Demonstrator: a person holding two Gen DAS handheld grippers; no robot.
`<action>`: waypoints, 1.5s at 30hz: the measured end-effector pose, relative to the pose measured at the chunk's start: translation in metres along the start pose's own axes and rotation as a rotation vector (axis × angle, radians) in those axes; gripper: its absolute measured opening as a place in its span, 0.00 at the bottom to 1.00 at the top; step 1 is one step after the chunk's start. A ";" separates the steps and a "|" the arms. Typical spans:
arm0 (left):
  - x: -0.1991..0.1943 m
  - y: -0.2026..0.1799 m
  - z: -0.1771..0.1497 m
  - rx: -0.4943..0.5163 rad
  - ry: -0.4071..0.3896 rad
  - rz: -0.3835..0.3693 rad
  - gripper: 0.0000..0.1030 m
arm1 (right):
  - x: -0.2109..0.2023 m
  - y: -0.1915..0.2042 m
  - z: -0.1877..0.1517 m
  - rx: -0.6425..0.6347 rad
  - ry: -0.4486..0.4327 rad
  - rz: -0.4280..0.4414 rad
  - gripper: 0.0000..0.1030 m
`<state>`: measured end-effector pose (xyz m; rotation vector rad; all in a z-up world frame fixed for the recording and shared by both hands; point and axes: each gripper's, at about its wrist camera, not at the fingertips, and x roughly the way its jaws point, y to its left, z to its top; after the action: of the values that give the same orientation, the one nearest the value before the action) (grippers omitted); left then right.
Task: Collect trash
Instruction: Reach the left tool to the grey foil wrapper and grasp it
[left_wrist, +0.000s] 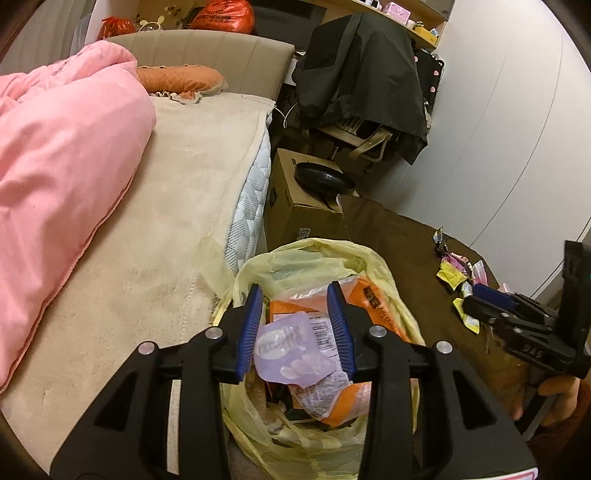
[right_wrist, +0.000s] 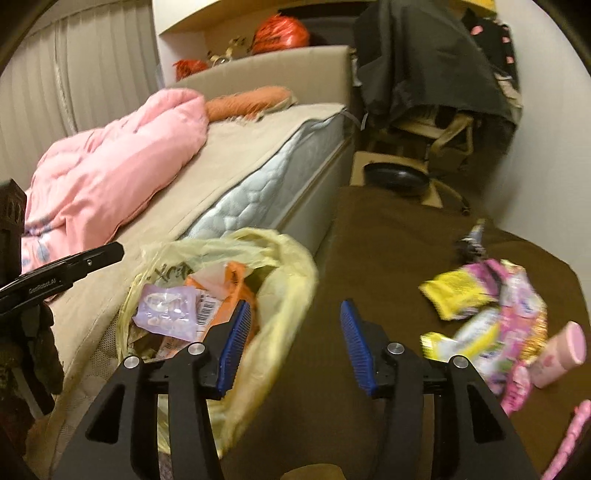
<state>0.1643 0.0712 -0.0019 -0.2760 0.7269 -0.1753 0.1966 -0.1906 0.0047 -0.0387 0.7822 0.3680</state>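
A yellow plastic trash bag (left_wrist: 314, 258) stands open between the bed and a brown table; it also shows in the right wrist view (right_wrist: 284, 266). It holds a purple wrapper (left_wrist: 291, 350) and orange packaging (left_wrist: 369, 295). My left gripper (left_wrist: 295, 317) is open just above the bag's mouth, with nothing between its blue pads. My right gripper (right_wrist: 293, 332) is open and empty over the table's edge, next to the bag. Several loose wrappers (right_wrist: 484, 299) lie on the table to its right; they also show in the left wrist view (left_wrist: 458, 273). The right gripper's body shows at the right in the left wrist view (left_wrist: 517, 314).
A bed (left_wrist: 147, 240) with a pink duvet (left_wrist: 62, 155) lies left of the bag. A pink bottle (right_wrist: 557, 354) lies by the wrappers. A cardboard box (left_wrist: 303, 206) with a black pan (left_wrist: 321, 177) and a chair draped in dark clothes (left_wrist: 362, 74) stand behind.
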 end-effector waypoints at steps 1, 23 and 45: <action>-0.001 -0.004 0.000 0.003 0.000 -0.005 0.34 | -0.005 -0.006 -0.001 0.007 -0.006 -0.008 0.49; 0.099 -0.191 -0.014 0.284 0.064 -0.251 0.41 | -0.079 -0.155 -0.088 0.099 0.001 -0.247 0.62; 0.298 -0.312 0.036 0.504 0.288 -0.172 0.33 | -0.088 -0.219 -0.103 0.244 -0.034 -0.385 0.62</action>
<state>0.3886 -0.2934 -0.0674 0.1733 0.9168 -0.5596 0.1431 -0.4405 -0.0293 0.0454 0.7624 -0.0920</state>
